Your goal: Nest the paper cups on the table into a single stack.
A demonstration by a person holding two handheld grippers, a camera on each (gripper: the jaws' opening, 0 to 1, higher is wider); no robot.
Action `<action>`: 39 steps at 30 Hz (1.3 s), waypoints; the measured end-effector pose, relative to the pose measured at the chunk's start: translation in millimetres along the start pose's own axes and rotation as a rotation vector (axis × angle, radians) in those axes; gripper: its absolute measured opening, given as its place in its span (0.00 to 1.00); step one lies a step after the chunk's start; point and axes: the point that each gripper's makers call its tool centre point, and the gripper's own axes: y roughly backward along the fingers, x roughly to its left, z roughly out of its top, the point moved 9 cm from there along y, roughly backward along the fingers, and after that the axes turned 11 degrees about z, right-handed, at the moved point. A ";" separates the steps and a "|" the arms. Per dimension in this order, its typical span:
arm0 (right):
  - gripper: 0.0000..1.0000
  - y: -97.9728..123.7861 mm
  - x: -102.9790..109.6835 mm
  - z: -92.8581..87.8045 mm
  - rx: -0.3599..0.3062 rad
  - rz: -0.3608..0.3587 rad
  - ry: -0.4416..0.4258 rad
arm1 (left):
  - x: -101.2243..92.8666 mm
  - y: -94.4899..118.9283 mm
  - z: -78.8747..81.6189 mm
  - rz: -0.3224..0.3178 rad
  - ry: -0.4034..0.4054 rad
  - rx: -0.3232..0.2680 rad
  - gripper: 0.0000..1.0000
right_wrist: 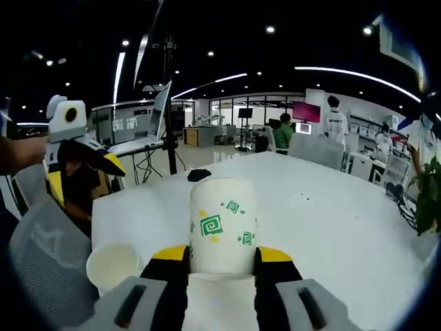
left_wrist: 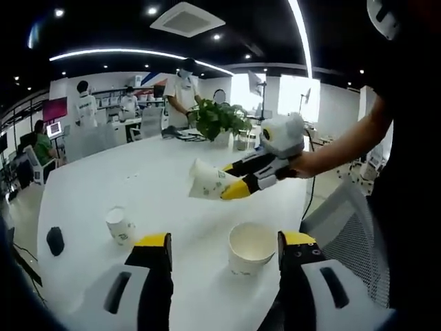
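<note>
Cup (right_wrist: 222, 224) clamped in right tool (right_wrist: 222, 256); wide cup (left_wrist: 251, 247) between spread left tool (left_wrist: 226, 243), seemingly untouched.

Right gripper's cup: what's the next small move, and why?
Probably carry the held cup over the open cup standing on the table near the left gripper and lower it in. The right gripper is shut on its cup, lifted off the table. The left gripper is open, its jaws either side of the standing cup. A third cup waits further off.
</note>
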 end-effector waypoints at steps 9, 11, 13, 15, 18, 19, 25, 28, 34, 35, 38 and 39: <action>0.35 14.9 15.0 -0.2 -0.041 0.025 0.009 | -1.8 -10.2 10.7 -0.067 -0.039 -0.004 0.48; 0.35 17.8 18.8 0.7 -0.049 0.032 0.010 | -2.7 -12.4 13.3 -0.087 -0.048 -0.005 0.45; 0.35 19.7 21.5 1.0 -0.054 0.039 0.011 | -2.9 -14.0 14.8 -0.106 -0.061 -0.008 0.42; 0.35 22.1 25.1 1.0 -0.053 0.047 0.021 | -2.8 -16.1 16.4 -0.122 -0.065 -0.005 0.39; 0.35 24.9 29.9 0.5 -0.053 0.056 0.028 | -4.0 -17.6 18.3 -0.143 -0.078 -0.004 0.35; 0.35 25.6 31.5 0.3 -0.054 0.062 0.027 | -4.7 -17.9 19.1 -0.150 -0.083 -0.005 0.35; 0.35 27.7 40.8 -1.1 -0.049 0.098 0.044 | -8.0 -19.9 22.8 -0.187 -0.111 -0.004 0.31; 0.35 28.1 45.6 -1.1 -0.044 0.119 0.056 | -10.3 -20.2 24.2 -0.204 -0.126 -0.002 0.30; 0.35 26.6 53.2 -4.9 -0.015 0.154 0.102 | -14.1 -23.3 27.3 -0.259 -0.173 0.026 0.27; 0.35 26.4 53.7 -5.1 -0.014 0.156 0.103 | -14.7 -23.7 27.6 -0.269 -0.181 0.030 0.27; 0.35 25.5 56.8 -5.0 -0.014 0.173 0.105 | -16.3 -26.0 28.9 -0.302 -0.200 0.047 0.23; 0.35 25.1 57.6 -4.8 -0.015 0.178 0.108 | -16.8 -27.0 29.3 -0.311 -0.205 0.051 0.23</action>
